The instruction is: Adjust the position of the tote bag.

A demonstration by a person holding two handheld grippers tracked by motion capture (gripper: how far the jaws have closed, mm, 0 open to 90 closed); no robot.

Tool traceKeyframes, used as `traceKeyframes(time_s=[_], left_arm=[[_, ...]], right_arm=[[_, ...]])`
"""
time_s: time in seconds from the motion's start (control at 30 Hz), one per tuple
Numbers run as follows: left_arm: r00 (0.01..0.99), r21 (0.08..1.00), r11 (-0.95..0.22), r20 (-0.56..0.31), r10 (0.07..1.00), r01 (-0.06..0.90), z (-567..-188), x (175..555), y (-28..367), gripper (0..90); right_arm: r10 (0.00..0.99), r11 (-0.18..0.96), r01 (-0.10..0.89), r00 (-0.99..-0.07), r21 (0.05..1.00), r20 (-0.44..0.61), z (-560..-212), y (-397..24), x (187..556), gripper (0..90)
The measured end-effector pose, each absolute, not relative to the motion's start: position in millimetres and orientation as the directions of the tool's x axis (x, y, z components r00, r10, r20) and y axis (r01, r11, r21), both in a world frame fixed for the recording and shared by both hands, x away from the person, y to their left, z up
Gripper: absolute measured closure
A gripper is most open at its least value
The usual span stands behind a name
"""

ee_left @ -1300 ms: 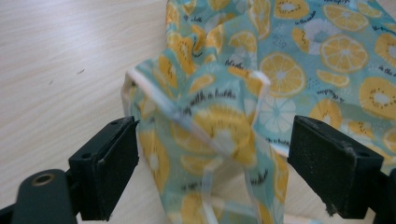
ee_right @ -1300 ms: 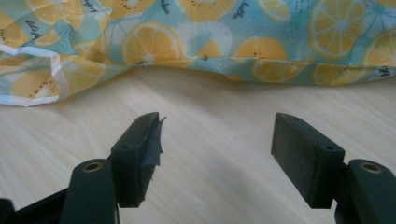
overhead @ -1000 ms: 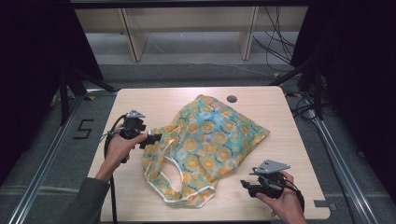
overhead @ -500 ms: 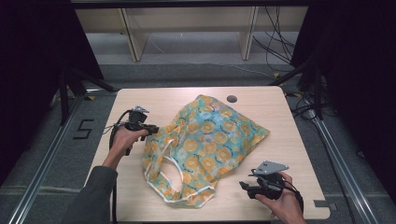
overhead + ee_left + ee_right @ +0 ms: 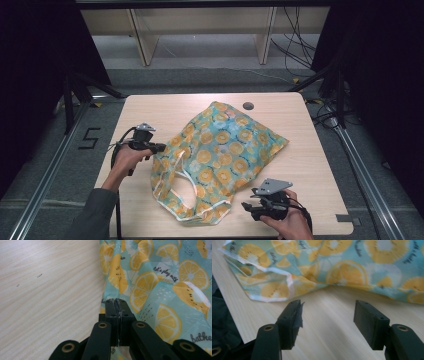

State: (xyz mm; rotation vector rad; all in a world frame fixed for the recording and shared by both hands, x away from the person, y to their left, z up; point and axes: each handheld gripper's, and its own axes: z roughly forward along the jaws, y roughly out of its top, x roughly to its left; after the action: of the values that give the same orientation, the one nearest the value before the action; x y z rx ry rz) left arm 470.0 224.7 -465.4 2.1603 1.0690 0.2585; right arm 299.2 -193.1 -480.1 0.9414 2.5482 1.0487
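Pale wooden tabletop on grey floor marked "5", lemon-print bag reading "let's play with" mid-table, left gripper closed at its left edge, right gripper open near the front edge.

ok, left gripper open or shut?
Shut: the left gripper has its jaws pressed together at the bag's edge; cannot tell if fabric is pinched.

1. Bag: soft fabric, teal with an orange-slice print and white-trimmed edges.
2. State: empty, crumpled, lying flat on the table.
3. Pose: runs diagonally; handles and opening face the near-left edge, closed end points far-right.
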Motion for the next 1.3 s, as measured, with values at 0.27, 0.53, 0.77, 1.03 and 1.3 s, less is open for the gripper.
traceKeyframes(time_s=[0.27,0.53,0.77,1.03,1.3], left_arm=[[0.647,0.674,-0.419,-0.115,0.754,0.608,-463,467,223,88.3],[0.646,0.677,-0.408,-0.132,0.752,0.613,-464,467,223,88.3],[0.645,0.676,-0.394,-0.158,0.748,0.623,-470,462,225,88.3],[0.715,0.690,-0.415,-0.214,0.665,0.593,-486,418,200,88.3],[0.789,0.705,-0.466,-0.219,0.574,0.535,-495,381,161,88.2]], right_arm=[[0.591,0.598,0.410,-0.806,0.689,-0.033,-484,-155,293,39.5],[0.586,0.661,0.373,-0.799,0.651,-0.137,-494,-130,299,54.9],[0.555,0.680,0.356,-0.821,0.641,-0.134,-494,-145,307,88.9],[0.602,0.677,0.400,-0.784,0.617,-0.152,-486,-194,309,90.0],[0.708,0.602,0.462,-0.687,0.652,-0.167,-478,-258,309,90.0]])
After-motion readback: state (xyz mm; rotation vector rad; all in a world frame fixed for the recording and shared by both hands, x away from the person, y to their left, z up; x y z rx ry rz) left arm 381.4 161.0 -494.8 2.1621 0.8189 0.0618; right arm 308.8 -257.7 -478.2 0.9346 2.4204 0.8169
